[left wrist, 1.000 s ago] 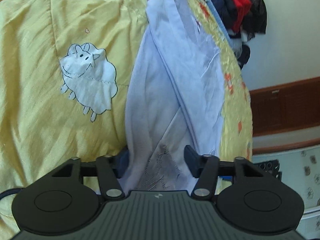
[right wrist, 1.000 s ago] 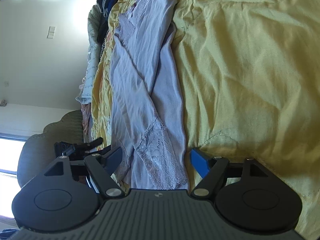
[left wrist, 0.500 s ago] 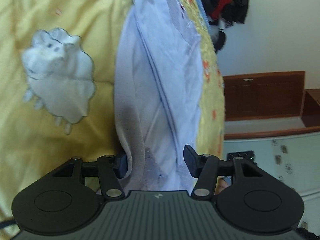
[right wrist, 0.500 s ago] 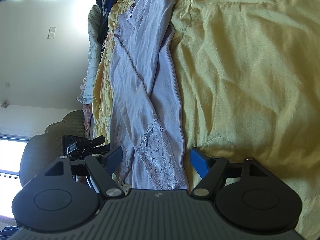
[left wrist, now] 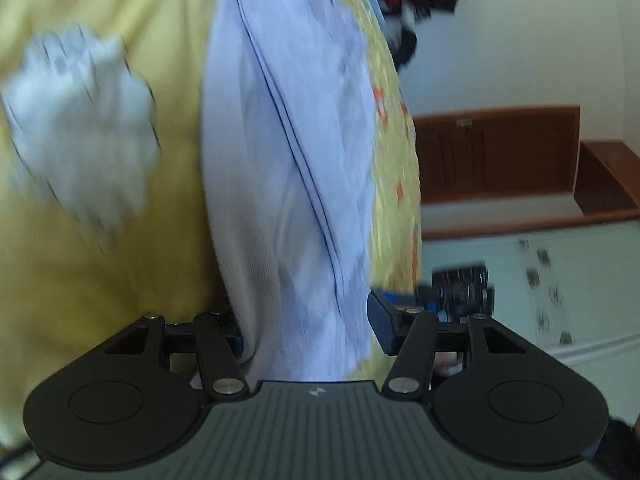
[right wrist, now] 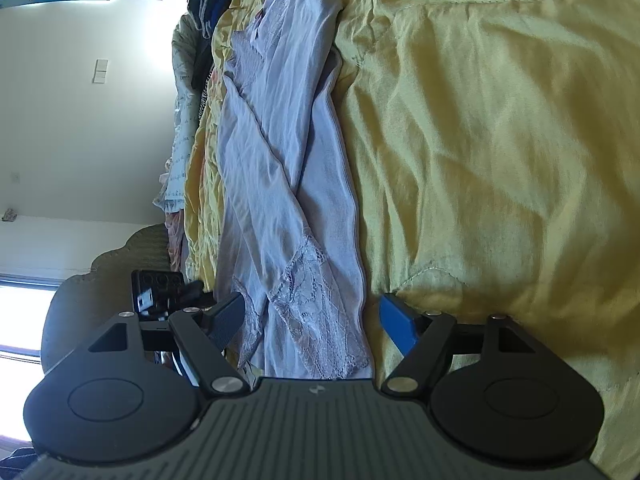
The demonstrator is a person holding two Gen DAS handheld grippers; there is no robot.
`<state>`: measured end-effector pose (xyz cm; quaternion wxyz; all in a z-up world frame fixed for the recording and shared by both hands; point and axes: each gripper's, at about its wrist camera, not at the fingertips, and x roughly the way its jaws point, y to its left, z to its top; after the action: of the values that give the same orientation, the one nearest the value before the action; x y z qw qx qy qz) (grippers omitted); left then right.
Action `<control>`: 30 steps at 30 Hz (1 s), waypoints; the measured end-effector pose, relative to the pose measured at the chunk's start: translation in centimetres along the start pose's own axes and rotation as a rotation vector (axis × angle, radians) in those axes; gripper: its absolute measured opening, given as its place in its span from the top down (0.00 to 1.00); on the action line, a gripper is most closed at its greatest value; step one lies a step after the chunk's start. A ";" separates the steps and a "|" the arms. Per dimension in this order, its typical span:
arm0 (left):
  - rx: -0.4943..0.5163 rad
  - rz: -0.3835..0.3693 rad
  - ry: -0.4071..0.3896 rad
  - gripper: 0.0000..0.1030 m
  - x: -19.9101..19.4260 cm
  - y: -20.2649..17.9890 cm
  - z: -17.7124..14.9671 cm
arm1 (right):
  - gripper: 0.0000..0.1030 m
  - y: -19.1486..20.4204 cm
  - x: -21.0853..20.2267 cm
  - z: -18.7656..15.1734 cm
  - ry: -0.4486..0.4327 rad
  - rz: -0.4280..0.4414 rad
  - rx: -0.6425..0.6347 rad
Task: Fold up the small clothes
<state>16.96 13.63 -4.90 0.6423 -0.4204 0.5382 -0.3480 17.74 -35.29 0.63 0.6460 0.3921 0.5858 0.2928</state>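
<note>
Lilac garment lies along the yellow bedspread's edge; both tongs gape around it.

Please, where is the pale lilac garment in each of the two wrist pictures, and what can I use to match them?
Left wrist: the pale lilac garment runs from top centre down between the left gripper fingers.
Right wrist: it lies left of centre, its lace cuff between the right gripper fingers.
Shared landmark: the yellow bedcover under it.
</note>
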 end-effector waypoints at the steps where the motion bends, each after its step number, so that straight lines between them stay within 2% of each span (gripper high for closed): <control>1: -0.002 -0.008 0.016 0.46 0.3 0.0 -0.6 | 0.24 0.1 0.0 -0.1 0.001 0.001 -0.001; 3: -0.010 -0.007 0.040 0.46 0.6 -0.1 -1.4 | 0.24 0.0 0.0 0.0 -0.005 0.008 0.008; 6: -0.019 0.028 0.031 0.47 0.0 -0.1 -1.8 | 0.23 -0.1 -0.7 0.5 -0.043 0.021 0.019; 9: -0.045 0.091 0.021 0.58 -0.7 0.1 -1.2 | 0.23 -0.1 -1.1 1.0 -0.056 0.006 0.015; 10: -0.052 0.111 0.023 0.66 -0.8 0.1 -1.3 | 0.23 0.0 -1.1 1.0 -0.050 -0.003 0.013; 11: -0.055 0.125 0.026 0.70 -0.8 0.1 -1.3 | 0.23 0.0 -1.0 1.0 -0.040 -0.016 0.008; 17: -0.014 0.181 0.032 0.72 0.6 -1.3 -1.6 | 0.22 0.7 0.5 0.1 0.016 -0.018 -0.006; 20: 0.005 0.222 0.043 0.88 1.1 -1.4 -1.6 | 0.22 1.0 1.7 -0.3 0.063 0.001 0.000; 26: -0.023 0.201 0.034 0.88 1.3 -1.0 -1.5 | 0.23 1.8 3.8 -0.9 0.125 0.043 0.017; 29: -0.027 0.201 0.034 0.88 1.3 -1.0 -1.5 | 0.30 2.1 4.8 -1.1 0.150 0.046 0.030; 30: -0.028 0.202 0.034 0.88 1.4 -1.1 -1.5 | 0.45 2.0 5.2 -1.1 0.157 0.028 0.050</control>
<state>15.75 11.75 -4.57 0.6591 -0.3669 0.5933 -0.2810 17.53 -29.69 -0.37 0.5840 0.3922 0.6363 0.3167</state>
